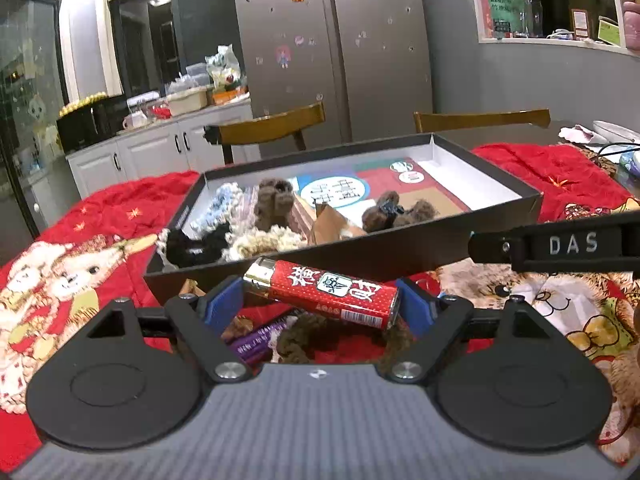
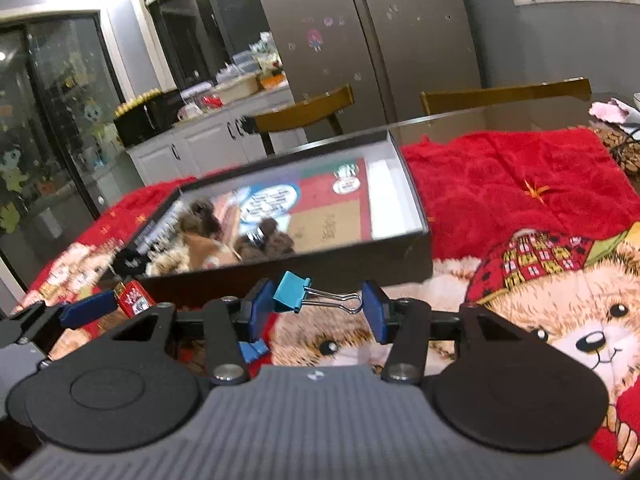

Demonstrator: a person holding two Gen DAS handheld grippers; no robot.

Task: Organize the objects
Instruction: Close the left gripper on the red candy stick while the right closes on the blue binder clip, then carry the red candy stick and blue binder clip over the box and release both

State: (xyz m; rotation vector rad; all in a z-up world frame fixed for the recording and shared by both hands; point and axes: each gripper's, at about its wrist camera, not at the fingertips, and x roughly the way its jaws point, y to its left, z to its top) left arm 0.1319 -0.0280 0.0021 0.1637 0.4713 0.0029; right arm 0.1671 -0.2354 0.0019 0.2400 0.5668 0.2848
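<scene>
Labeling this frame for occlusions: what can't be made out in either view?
- Left wrist: items under the lighter, purple packet and brown yarn, hidden by it and the left gripper.
- Right wrist: black box contents, motion-blurred.
- Right wrist: lighter mostly hidden behind left fingers.

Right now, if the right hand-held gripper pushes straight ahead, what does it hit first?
Probably the near wall of the black box. The right hand-held gripper, shut on the blue binder clip, points at it; depth is unclear.

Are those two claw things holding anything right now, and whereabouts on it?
Yes. The left gripper clamps a red lighter end to end. The right gripper holds a blue binder clip, pressing its body and wire handles.
</scene>
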